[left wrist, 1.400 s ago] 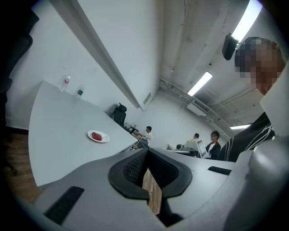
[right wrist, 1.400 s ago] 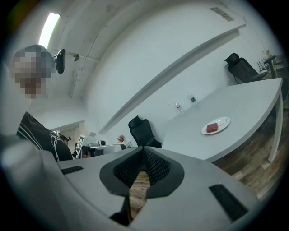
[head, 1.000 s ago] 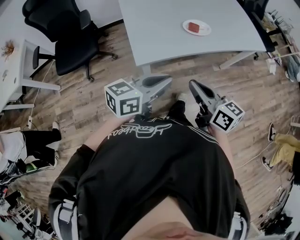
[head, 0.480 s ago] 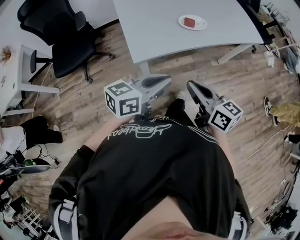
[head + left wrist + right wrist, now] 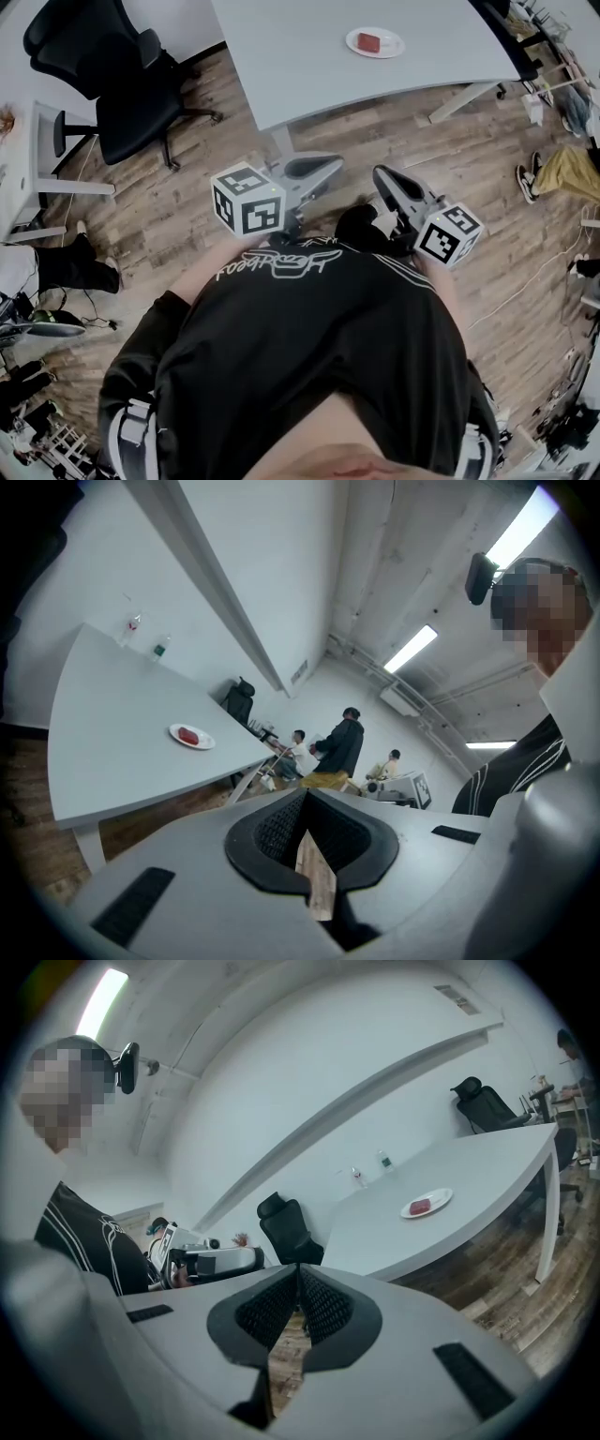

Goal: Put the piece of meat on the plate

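Observation:
A red piece of meat (image 5: pixel 369 42) lies on a white plate (image 5: pixel 386 49) near the front edge of a large grey table (image 5: pixel 309 56). The same meat (image 5: pixel 188 734) on its plate (image 5: pixel 203 743) shows far off in the left gripper view, and the meat (image 5: pixel 421 1206) on the plate (image 5: pixel 439 1198) in the right gripper view. My left gripper (image 5: pixel 330 167) and right gripper (image 5: pixel 382 175) are held close to my body over the wooden floor, well short of the table. Both are shut with nothing between their jaws.
A black office chair (image 5: pixel 112 84) stands left of the table, and a white side desk (image 5: pixel 23 150) further left. Table legs (image 5: pixel 464 98) reach the wooden floor (image 5: pixel 187 216). Several people (image 5: pixel 343 747) are far off beyond the table. Bags and shoes (image 5: pixel 553 173) lie at the right.
The table, plate and chair have slid upward and left in the head view. Both grippers keep their places by my body, still shut.

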### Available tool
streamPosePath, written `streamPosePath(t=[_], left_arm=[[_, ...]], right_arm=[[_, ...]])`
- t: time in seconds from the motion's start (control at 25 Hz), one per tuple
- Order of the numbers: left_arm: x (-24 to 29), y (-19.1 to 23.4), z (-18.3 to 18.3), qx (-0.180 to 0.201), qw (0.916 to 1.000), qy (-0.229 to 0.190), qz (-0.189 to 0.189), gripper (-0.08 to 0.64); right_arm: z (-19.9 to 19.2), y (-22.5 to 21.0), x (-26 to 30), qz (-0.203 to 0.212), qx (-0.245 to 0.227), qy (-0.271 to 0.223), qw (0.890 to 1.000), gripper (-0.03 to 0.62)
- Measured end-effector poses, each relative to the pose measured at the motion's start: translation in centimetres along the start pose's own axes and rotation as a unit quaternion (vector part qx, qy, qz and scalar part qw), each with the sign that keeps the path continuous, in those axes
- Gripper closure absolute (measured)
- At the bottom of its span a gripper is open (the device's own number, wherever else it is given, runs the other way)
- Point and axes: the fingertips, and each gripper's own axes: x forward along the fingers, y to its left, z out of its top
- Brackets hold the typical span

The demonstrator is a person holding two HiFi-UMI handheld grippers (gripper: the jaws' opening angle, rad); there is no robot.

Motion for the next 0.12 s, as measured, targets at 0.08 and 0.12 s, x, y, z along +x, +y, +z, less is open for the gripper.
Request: streamPosePath(t=[0.08,0.12], left_arm=[[0.04,0.24,0.05,0.000,1.0000,0.000,0.000,0.551],[0.05,0.38,0.09,0.001,1.0000,0.000,0.000,0.552]], right_arm=[[0.05,-0.07,0.40,0.002,-0.001,0.000,1.000,0.578],[0.08,-0.09,0.63,0.003,-0.002,0.000,1.000,0.578]])
